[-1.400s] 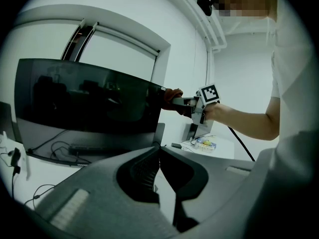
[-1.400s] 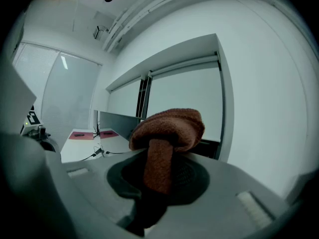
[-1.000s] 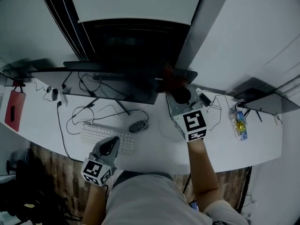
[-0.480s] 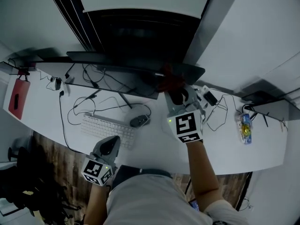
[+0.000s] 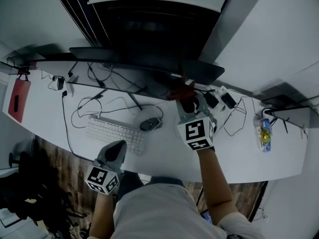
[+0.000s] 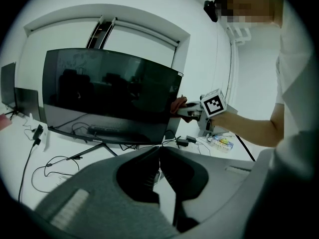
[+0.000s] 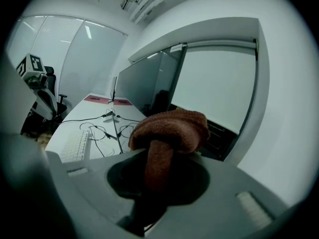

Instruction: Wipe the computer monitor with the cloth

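Wiping right edge of monitor (image 6: pixel 107 96) with cloth (image 7: pixel 170 127) clamped in right gripper (image 5: pixel 186 98) jaws. Holding left gripper (image 5: pixel 114 152) idle by keyboard (image 5: pixel 115 135), jaws together, empty. Probably needs sweep leftward across screen next.

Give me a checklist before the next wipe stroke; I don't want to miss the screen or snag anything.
1. Cloth clamped in right gripper jaws: ok.
2. Cloth at monitor right edge: ok.
3. Cloth pressed flat on screen: cannot tell.
4. Left gripper jaws together, empty, away from monitor: ok.
5. Cables on desk, below the screen: ok.
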Tool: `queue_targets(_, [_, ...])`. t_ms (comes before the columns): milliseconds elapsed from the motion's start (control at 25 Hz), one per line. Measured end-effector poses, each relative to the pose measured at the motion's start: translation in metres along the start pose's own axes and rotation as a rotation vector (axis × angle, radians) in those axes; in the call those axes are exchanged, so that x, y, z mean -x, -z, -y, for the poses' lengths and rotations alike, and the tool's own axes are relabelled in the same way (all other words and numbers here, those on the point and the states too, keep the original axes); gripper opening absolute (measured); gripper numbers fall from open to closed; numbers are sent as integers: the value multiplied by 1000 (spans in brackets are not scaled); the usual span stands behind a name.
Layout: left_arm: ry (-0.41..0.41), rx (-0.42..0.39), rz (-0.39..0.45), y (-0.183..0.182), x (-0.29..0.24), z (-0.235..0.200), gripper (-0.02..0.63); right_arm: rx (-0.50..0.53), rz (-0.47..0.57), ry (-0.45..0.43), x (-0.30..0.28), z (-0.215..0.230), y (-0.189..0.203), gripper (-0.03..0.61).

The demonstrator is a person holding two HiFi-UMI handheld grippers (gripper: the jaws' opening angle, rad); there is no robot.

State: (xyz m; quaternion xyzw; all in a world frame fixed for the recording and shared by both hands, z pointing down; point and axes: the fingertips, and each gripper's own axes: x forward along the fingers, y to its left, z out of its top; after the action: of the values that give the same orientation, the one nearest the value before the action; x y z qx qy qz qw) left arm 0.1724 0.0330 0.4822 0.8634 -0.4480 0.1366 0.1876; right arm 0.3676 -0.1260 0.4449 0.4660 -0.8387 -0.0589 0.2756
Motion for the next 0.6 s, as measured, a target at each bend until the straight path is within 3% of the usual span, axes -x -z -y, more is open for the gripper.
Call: queue_targets(600, [20,44,-67,39,-1,-45,11,-91,-195,-47,-55,-45,101,80])
